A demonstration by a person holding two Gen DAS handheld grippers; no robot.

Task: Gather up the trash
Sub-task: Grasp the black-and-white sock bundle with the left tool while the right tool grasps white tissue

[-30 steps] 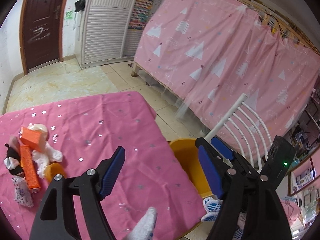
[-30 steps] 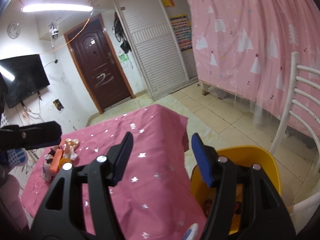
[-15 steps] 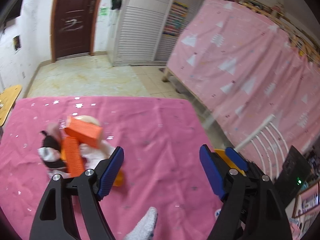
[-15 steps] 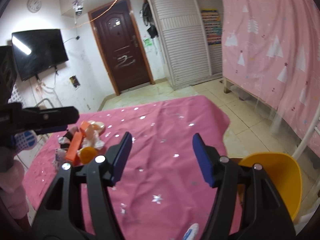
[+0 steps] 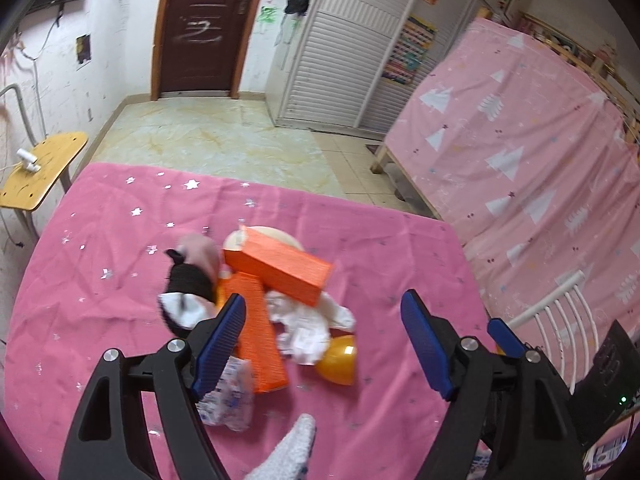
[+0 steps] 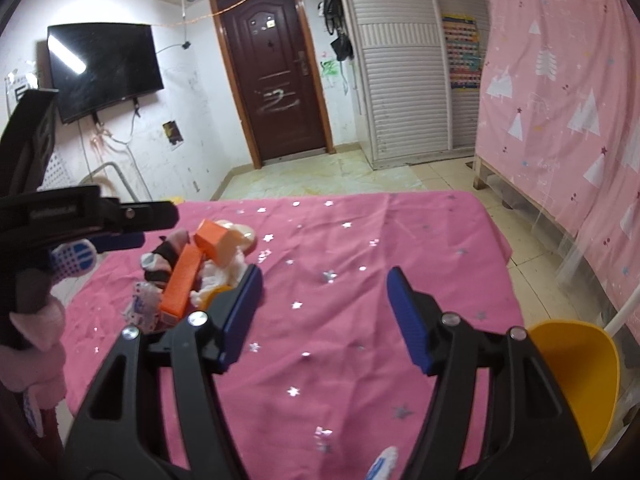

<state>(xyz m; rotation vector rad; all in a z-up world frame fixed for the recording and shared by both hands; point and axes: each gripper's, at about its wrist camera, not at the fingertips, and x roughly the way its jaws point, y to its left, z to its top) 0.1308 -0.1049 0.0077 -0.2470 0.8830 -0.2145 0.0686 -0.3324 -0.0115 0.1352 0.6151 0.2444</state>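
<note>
The left gripper [image 5: 322,340] is held spread and empty just above the trash pile [image 5: 264,300]. The right gripper [image 6: 324,312], likewise spread, is kept right of the pile. Only its view shows the yellow bin [image 6: 576,376] beyond the pink tablecloth [image 6: 360,248], and the wall television [image 6: 104,68].

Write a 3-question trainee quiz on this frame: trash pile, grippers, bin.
1. True or false: the left gripper is shut on the long orange box.
2. In the left wrist view, which item lies on the pink tablecloth at the pile's near right edge? A) yellow ball B) black-and-white sock C) printed wrapper
3. In the right wrist view, on which side of the right gripper is the yellow bin?

Key: 1. False; its jaws are wide open above the pile, holding nothing. 2. A. 3. The right, off the table's edge.
</note>
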